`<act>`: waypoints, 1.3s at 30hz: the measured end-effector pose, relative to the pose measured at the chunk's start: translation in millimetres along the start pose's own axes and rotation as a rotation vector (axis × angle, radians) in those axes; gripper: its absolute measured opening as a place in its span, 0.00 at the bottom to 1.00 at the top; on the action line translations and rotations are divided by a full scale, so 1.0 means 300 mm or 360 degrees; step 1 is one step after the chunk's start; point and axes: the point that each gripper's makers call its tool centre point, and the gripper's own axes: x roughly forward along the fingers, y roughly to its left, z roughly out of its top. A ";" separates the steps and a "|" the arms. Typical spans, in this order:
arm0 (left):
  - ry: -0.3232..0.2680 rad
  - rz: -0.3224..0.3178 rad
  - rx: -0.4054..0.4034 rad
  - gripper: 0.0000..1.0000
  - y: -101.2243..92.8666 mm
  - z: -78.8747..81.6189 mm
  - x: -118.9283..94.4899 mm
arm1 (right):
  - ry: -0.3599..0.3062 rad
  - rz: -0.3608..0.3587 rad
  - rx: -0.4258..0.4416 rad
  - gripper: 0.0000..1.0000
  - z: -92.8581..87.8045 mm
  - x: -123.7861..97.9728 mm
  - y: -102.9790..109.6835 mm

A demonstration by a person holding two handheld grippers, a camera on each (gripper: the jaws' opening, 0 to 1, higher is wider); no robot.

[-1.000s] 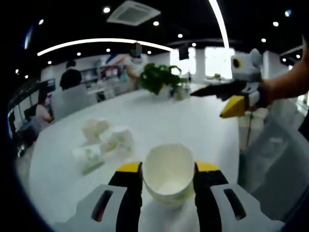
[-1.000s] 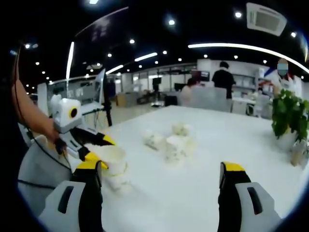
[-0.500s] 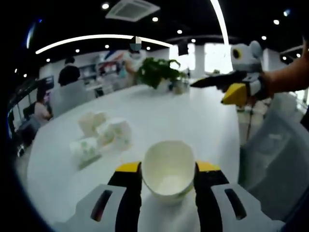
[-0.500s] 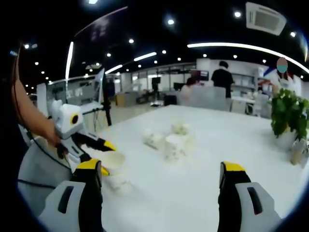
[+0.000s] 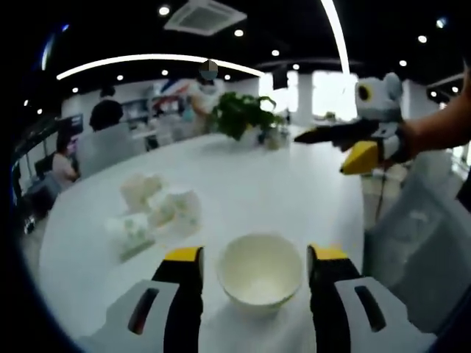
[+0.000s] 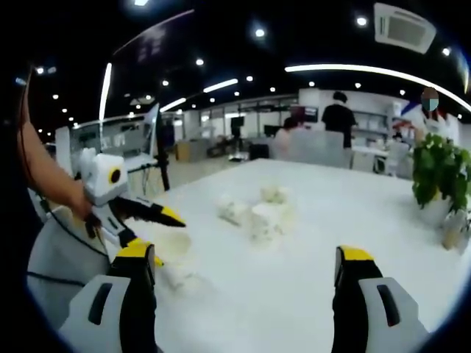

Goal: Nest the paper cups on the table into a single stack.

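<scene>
Now, in the left gripper view, the left gripper (image 5: 256,273) reaches up from the bottom edge with its yellow-tipped jaws spread. A white cup (image 5: 259,271) stands upright on the white table (image 5: 294,184) between them, with a gap on each side, so neither jaw touches it. Its open mouth faces up and it sits low in the middle of the frame.

Left of centre lies a loose cluster of cups (image 5: 158,209). They are tipped over, close together, some touching; how many there are is hard to tell through the blur. They are well apart from the standing cup.

At the upper right of the same view the right gripper (image 5: 346,143) comes in, held by a person's bare arm (image 5: 441,125). Its jaws are spread and hold nothing. A potted plant (image 5: 239,114) stands at the far edge of the table, upper centre, with people seated behind it at the upper left.

From the right gripper view, the right gripper (image 6: 246,268) shows its two jaws wide apart at the bottom, nothing between them. The left gripper (image 6: 158,235) enters from the left, its jaws parted around the cup (image 6: 168,246), which stands on the table (image 6: 331,220) at lower left. The cluster (image 6: 257,213) lies in the middle of the frame, and the plant (image 6: 440,176) stands at the right edge.
</scene>
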 end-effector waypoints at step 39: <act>-0.0014 0.0324 -0.0174 0.98 0.329 -0.049 -0.308 | 0.0018 -0.0011 -0.0021 1.00 0.018 0.019 -0.054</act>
